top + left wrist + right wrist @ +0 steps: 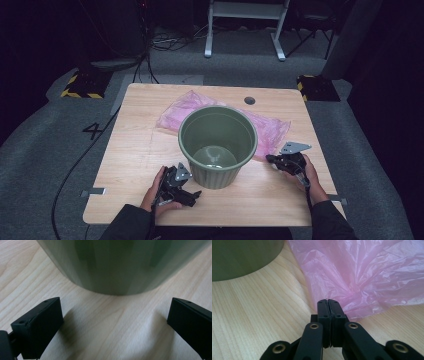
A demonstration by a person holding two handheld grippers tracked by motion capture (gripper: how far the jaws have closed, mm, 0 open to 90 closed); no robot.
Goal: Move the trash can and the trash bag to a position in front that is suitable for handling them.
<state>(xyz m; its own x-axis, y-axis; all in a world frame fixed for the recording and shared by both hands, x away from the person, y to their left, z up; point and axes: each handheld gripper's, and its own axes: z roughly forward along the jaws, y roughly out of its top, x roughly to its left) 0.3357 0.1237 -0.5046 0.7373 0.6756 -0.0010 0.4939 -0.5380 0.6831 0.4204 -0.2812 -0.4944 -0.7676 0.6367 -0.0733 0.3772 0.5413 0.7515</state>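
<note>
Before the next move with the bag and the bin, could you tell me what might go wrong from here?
1. The right gripper is shut at the pink bag's edge; the thin film may slip or tear.
2. The bag runs behind the green bin, so pulling might drag or tip it.
3. The left gripper is open, so the bin is unsteadied.

bin (218, 145): we see olive green, with faint vertical ribs
bag (270, 127): we see translucent pink, crinkled
table (135, 150): we see pale wood grain
grippers' jaws: we see matt black

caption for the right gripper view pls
Right claw shut on the edge of the pink plastic bag, beside the green bucket.
</note>
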